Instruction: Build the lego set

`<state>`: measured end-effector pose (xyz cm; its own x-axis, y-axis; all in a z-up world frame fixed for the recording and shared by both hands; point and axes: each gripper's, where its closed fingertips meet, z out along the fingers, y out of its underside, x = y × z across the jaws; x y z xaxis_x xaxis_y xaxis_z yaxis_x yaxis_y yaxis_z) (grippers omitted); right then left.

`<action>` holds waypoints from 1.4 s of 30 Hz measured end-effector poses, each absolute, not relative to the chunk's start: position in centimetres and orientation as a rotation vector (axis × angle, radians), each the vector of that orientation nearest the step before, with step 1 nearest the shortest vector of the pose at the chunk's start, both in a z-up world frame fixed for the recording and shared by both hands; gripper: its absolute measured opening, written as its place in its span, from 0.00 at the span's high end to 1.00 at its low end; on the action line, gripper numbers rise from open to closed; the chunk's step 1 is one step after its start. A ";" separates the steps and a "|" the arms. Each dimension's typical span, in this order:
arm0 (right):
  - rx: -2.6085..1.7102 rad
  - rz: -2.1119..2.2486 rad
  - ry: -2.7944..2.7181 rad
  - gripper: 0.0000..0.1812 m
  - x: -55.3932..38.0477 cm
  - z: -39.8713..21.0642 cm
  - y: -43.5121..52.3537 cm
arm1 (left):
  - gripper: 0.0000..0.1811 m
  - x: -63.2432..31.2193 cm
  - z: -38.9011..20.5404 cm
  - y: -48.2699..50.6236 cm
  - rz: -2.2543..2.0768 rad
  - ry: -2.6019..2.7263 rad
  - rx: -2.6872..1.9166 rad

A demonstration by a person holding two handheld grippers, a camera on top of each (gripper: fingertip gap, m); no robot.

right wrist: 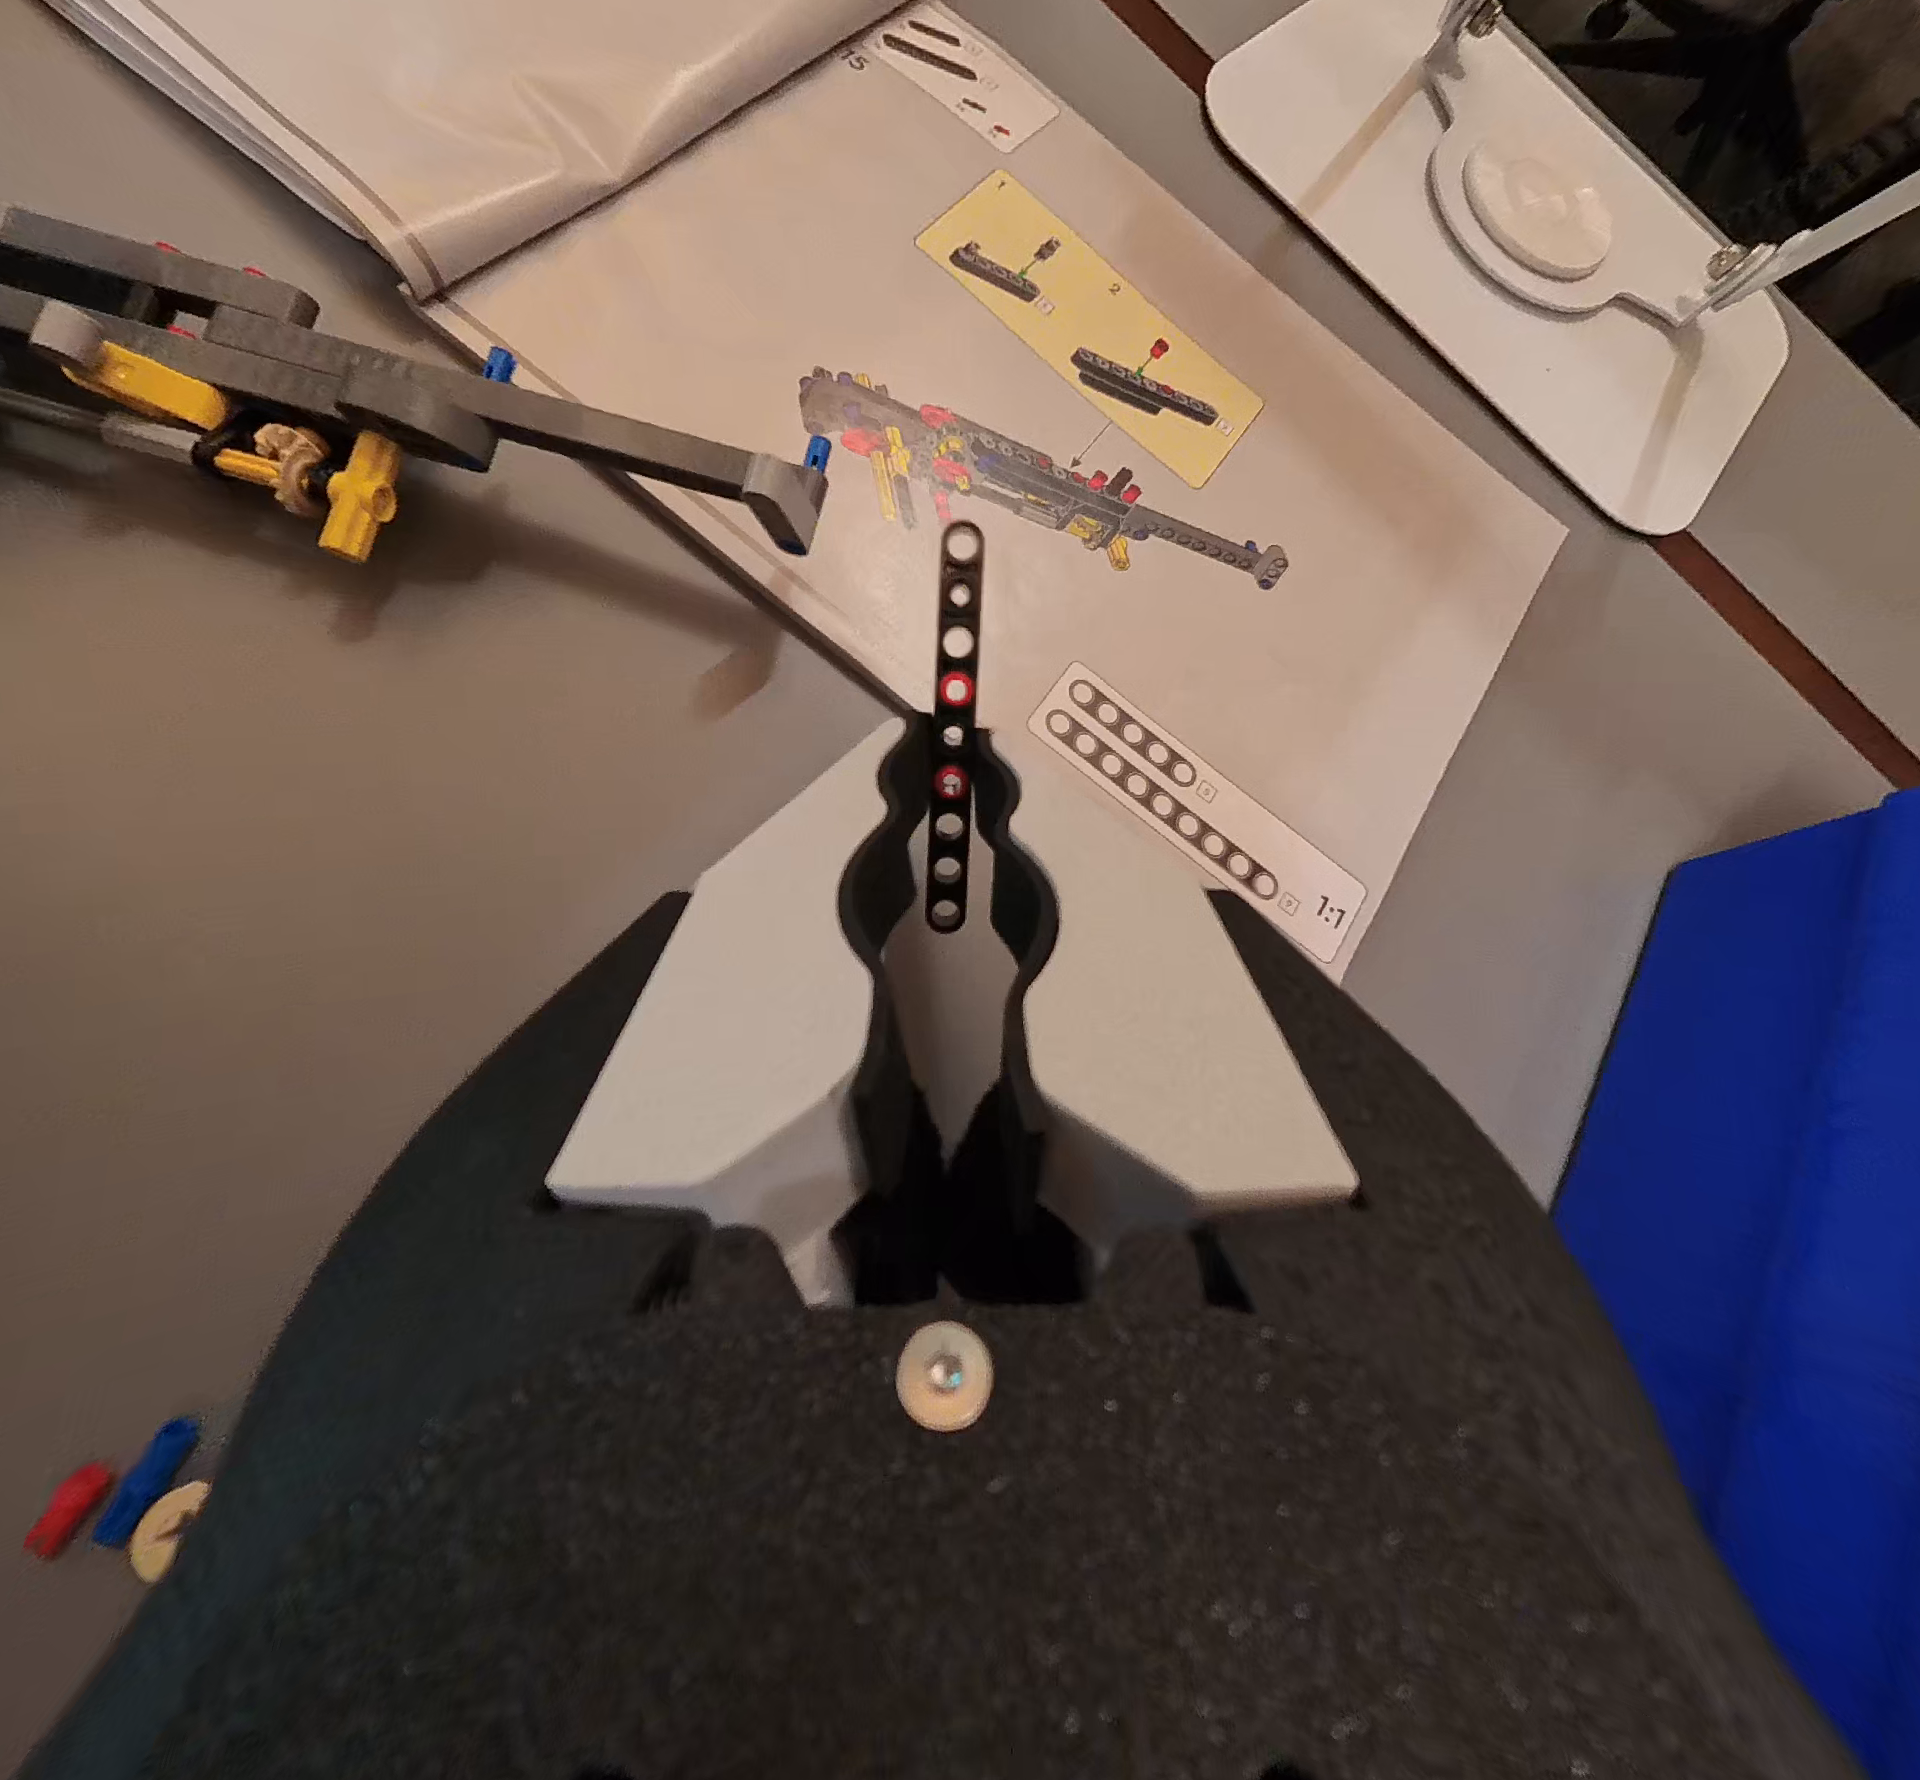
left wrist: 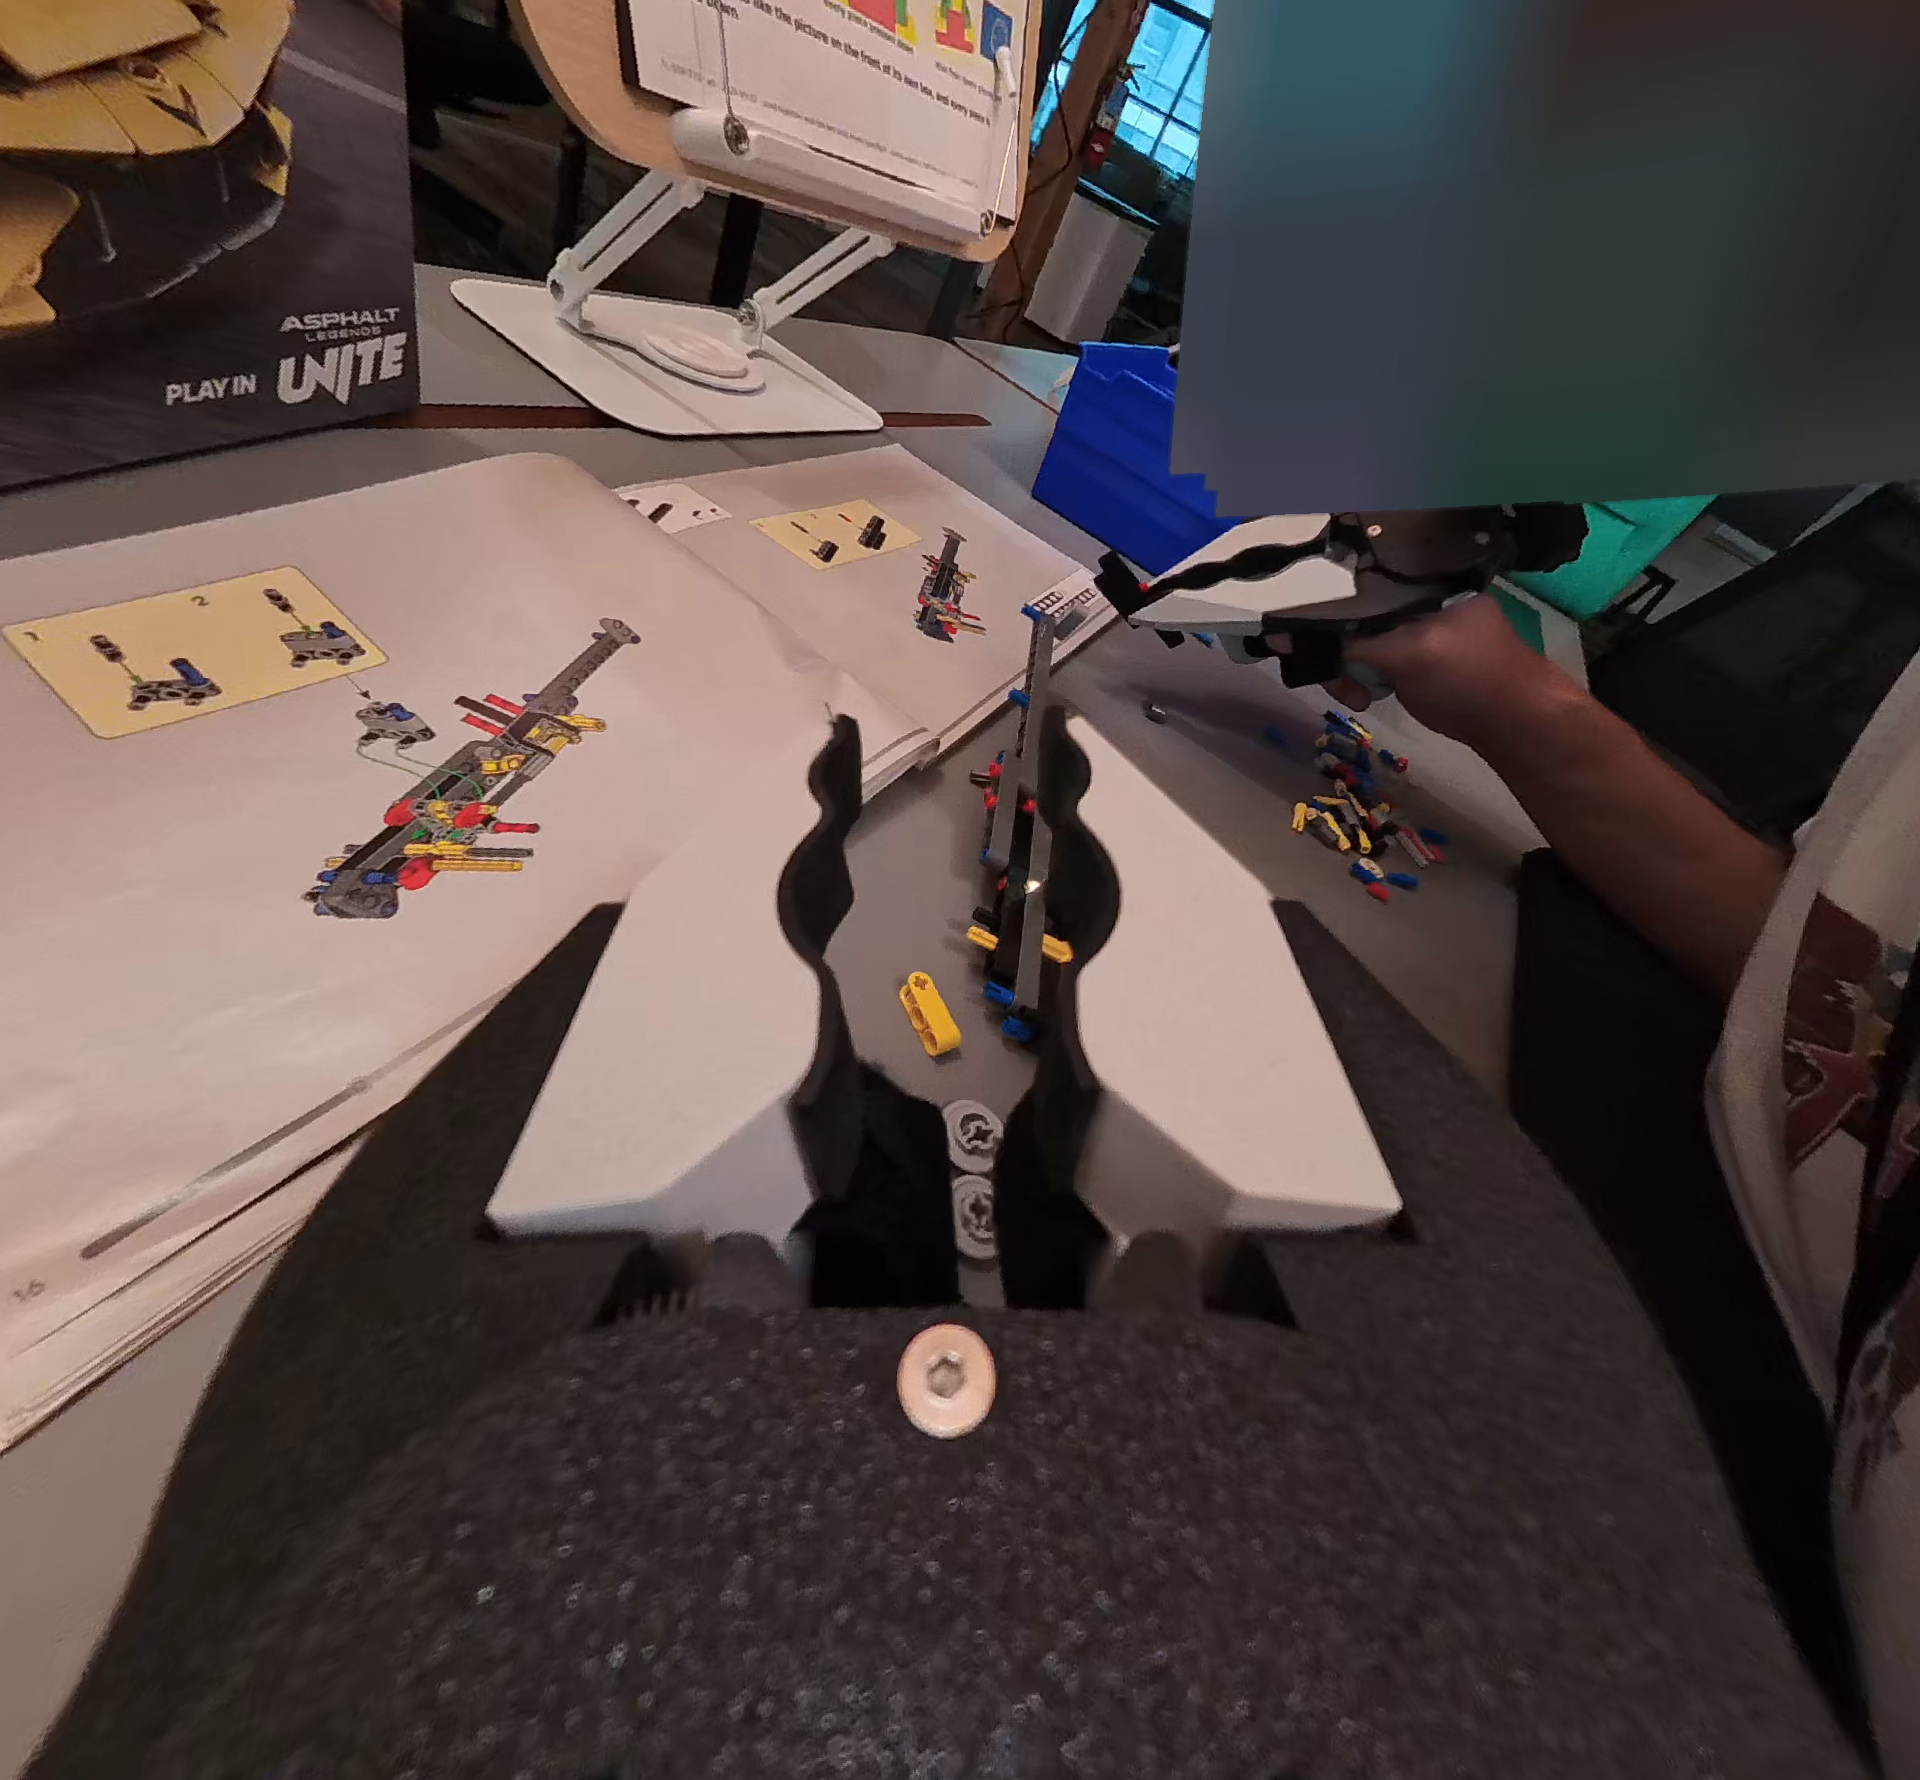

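Pinching black beam (right wrist: 954,733) upright in right gripper (right wrist: 951,754); left gripper (left wrist: 951,774) open.

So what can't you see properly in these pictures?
- Left wrist view: the person's head, under a blur patch.
- Left wrist view: the small pieces pile, too tiny to sort.
- Right wrist view: the grey assembly, cut off by the left edge.
- Right wrist view: the blue bin, cut off by the right edge.
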<state>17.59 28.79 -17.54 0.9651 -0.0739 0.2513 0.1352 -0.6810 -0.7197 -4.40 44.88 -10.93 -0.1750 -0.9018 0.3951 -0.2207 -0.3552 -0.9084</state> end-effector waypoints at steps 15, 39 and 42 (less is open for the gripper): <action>-2.264 -0.310 -0.105 0.96 16.4 -17.1 29.4 | 0.85 -4.0 -12.7 43.3 -1.283 1.508 -1.425; -1.685 -0.876 -0.978 0.96 1.6 -12.5 33.3 | 0.85 -3.0 -9.9 34.3 -1.613 1.584 -1.348; -1.734 -0.740 -0.979 0.97 0.7 -13.6 33.5 | 0.85 -3.3 -10.5 34.0 -1.558 1.634 -1.314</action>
